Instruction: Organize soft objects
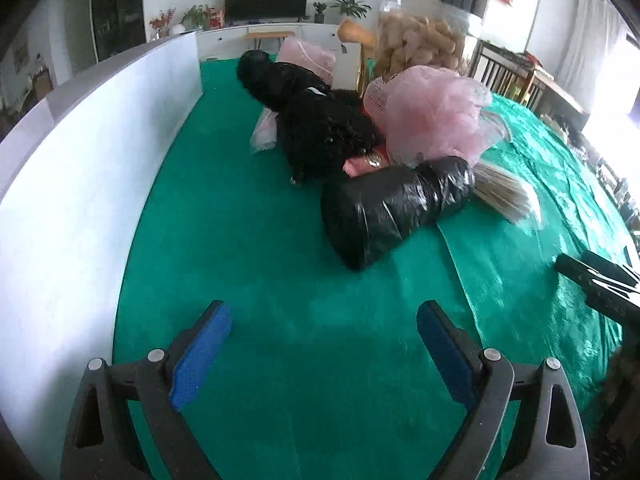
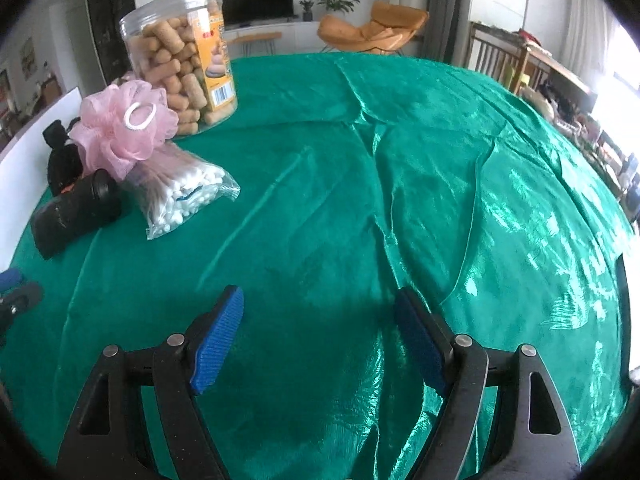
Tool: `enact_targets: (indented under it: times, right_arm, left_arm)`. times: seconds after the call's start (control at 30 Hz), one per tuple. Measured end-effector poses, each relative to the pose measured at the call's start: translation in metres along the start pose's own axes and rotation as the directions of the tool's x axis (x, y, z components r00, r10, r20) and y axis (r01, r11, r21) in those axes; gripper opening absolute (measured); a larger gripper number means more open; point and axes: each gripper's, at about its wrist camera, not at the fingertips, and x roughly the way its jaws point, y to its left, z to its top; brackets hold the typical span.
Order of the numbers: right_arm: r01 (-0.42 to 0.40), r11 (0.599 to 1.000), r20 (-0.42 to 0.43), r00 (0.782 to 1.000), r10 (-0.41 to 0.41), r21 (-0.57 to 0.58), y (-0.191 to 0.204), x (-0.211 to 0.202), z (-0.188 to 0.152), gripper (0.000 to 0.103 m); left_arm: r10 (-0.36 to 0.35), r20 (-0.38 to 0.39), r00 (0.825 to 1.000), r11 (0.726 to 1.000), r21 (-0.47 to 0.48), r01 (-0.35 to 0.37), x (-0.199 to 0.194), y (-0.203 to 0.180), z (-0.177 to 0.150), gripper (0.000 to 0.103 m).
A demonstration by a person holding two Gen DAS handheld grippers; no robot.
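Grippers hover empty above a green-draped table (image 2: 360,184) as a sorting of soft goods stands ready to begin; the left gripper (image 1: 324,344) has its blue pads (image 1: 202,356) spread wide with only cloth between them, and the right gripper (image 2: 320,332) shows the same, jaws well apart over bare satin; nothing is held by either.

The soft things lie heaped together ahead of the left gripper and slightly to its right: a black plastic-wrapped roll (image 1: 384,216) nearest, a fuzzy black plush (image 1: 324,136) behind it, a pink mesh bath pouf (image 1: 432,120) on top, and a bag of cotton swabs (image 2: 188,196) beside the pouf; a clear jar of biscuit sticks (image 2: 180,60) stands at the back, touching the heap, and a white partition (image 1: 80,184) walls off the left edge.

Seen from the right wrist, that same pile sits far off to the upper left, with the open stretch of cloth straight ahead; by this reading the left hand is the nearer of the two; the roll's long axis runs diagonally, its broad end toward the left jaws and its narrow end pointing away to the right, so a grasp across its width would likely call for a forward reach and a slight turn of the wrist.
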Motion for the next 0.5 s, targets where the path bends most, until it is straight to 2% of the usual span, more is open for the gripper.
enact_targets:
  times: [0.07,0.13,0.5]
  right_arm:
    - [0.002,1.0,-0.001,1.0,-0.002,-0.002,0.001,0.002,-0.001,0.081]
    - [-0.003,1.0,-0.001,1.0,0.003,-0.001,0.001,0.001,-0.001,0.082]
    - [-0.006,1.0,-0.002,1.0,0.006,-0.006,0.002,0.004,-0.001,0.085]
  left_arm:
    - [0.035,-0.01,0.999,0.999,0.037,-0.035,0.007,-0.003,0.006,0.095]
    - [0.061,-0.004,0.998,0.996,0.067,-0.061,0.013,-0.005,0.009,0.101]
    - [0.057,0.005,0.998,0.997,0.057,-0.057,0.016,-0.003,0.009,0.103]
